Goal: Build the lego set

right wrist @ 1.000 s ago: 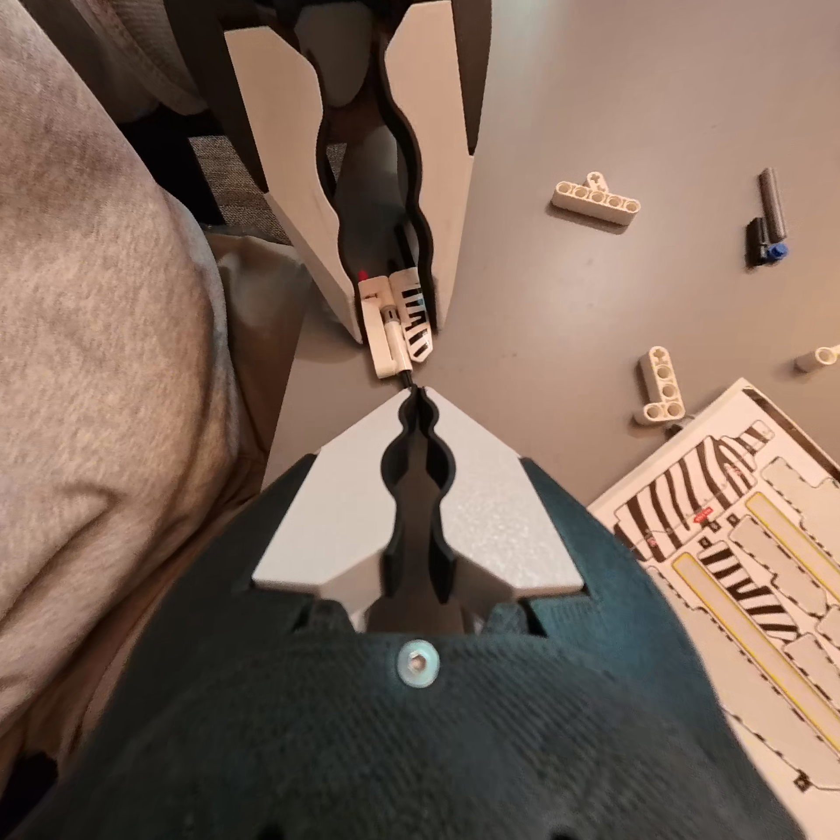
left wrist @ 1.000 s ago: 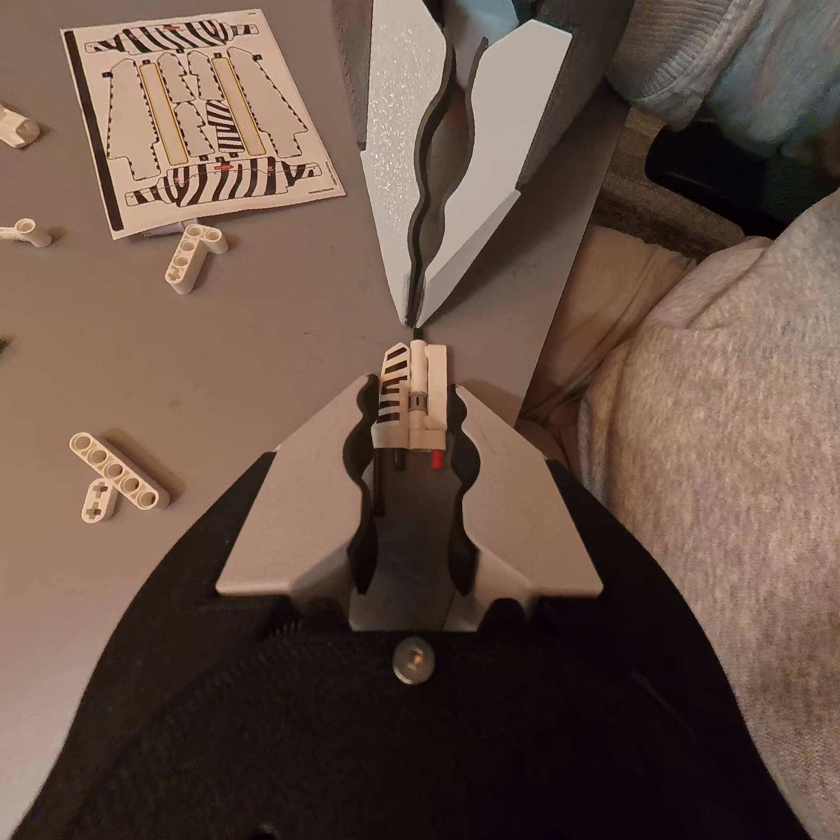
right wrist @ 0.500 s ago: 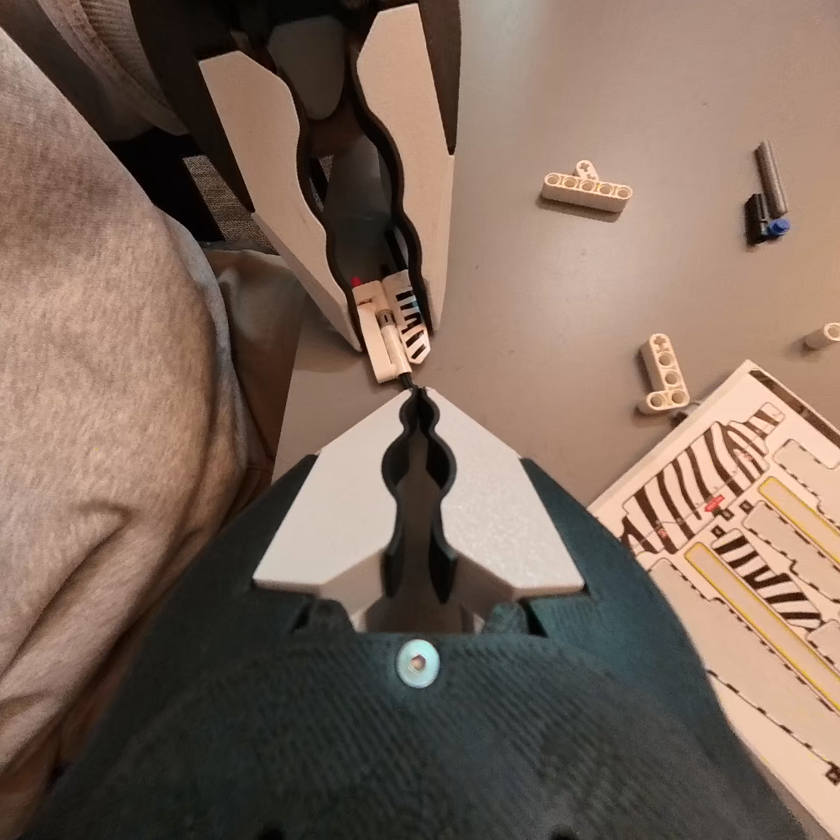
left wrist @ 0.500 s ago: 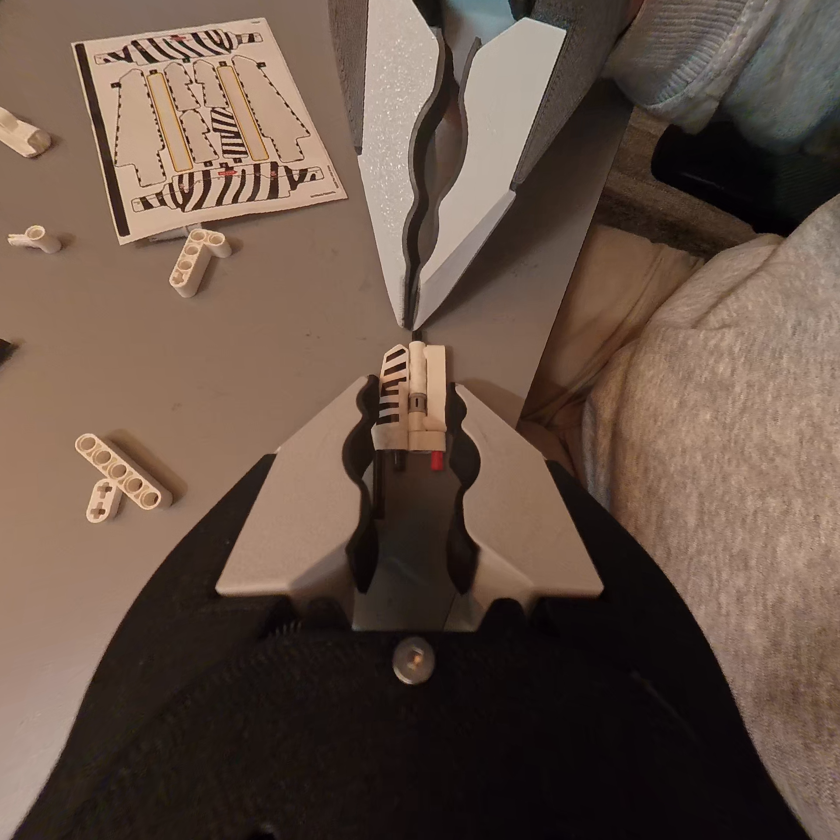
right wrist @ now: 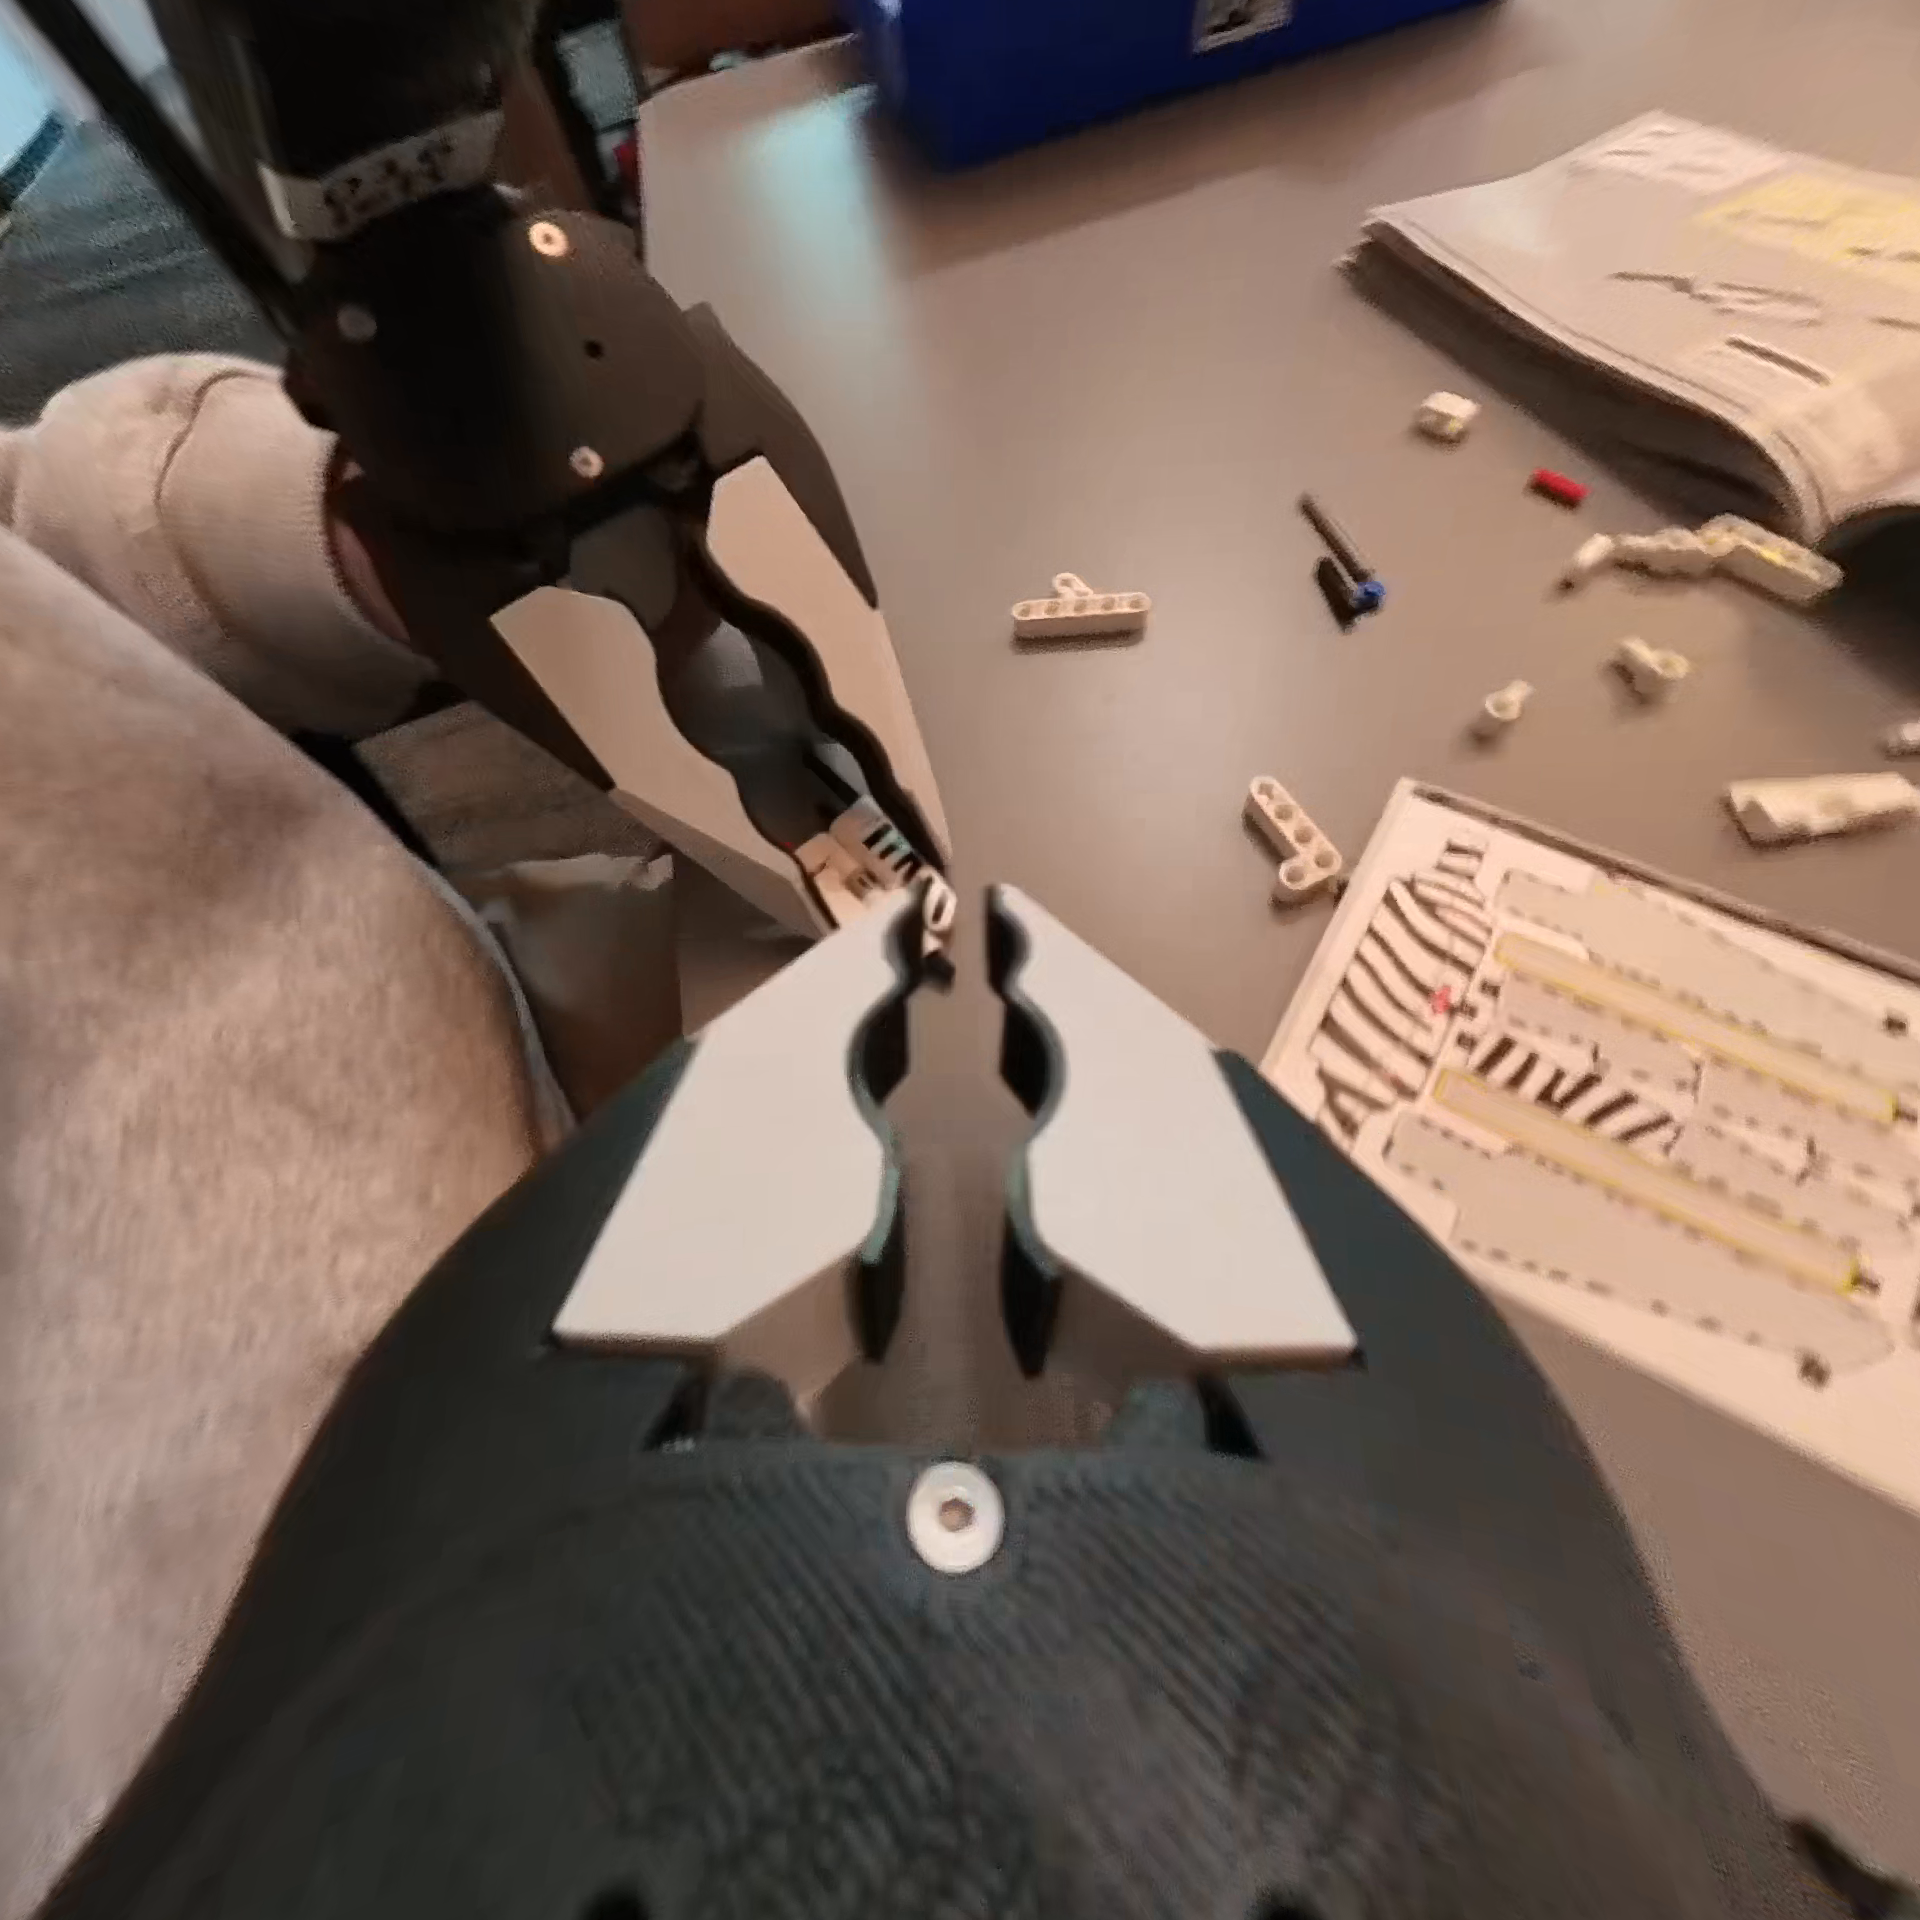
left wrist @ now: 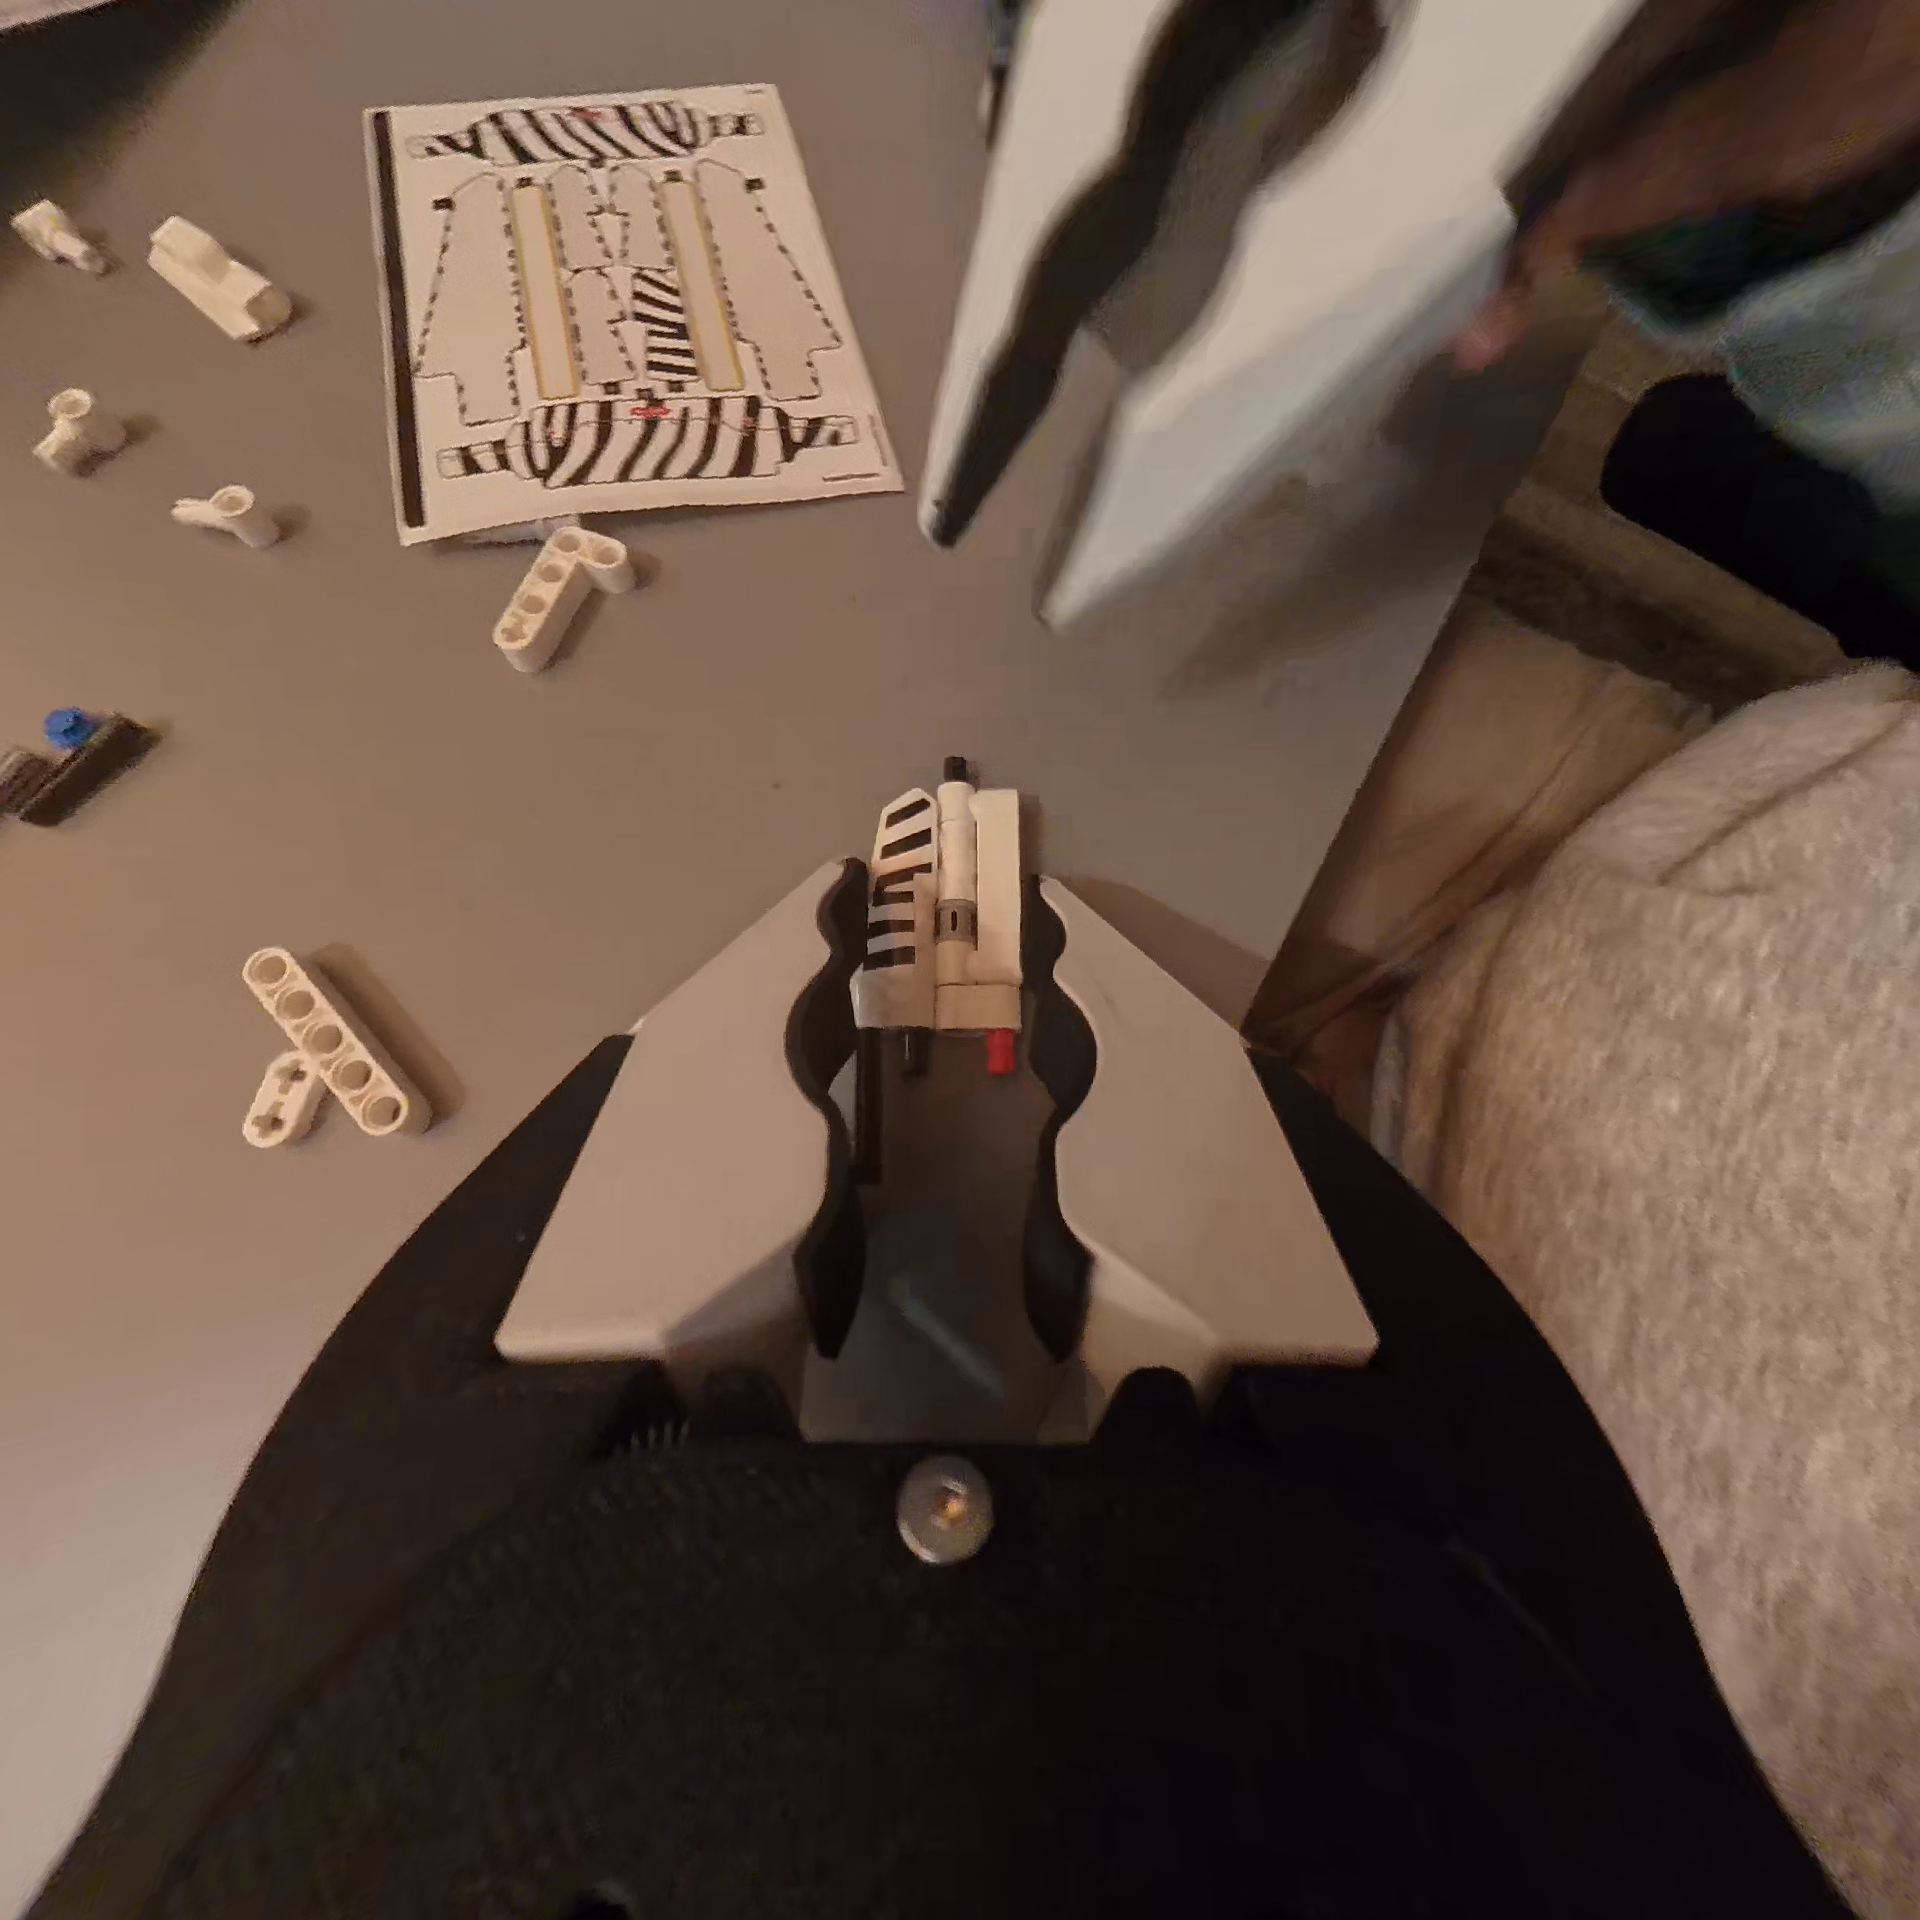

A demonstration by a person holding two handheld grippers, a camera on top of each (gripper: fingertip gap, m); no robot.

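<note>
Beyond the sticker sheet [left wrist: 613, 312], the right gripper [left wrist: 1049, 551] is motion-blurred and cut off by the top edge. Near that sheet [right wrist: 1621, 1081] in the right wrist view, the booklet [right wrist: 1662, 312] is smeared and cropped at the right edge.

Two hand-held grippers [left wrist: 945, 883] [right wrist: 966, 909], one sticker sheet [left wrist: 623, 312], one booklet [right wrist: 1683, 281]

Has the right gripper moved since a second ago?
Yes. In the left wrist view the right gripper has pulled back and up from the zebra-striped assembly, toward the sticker sheet, and its jaws have opened.
</note>
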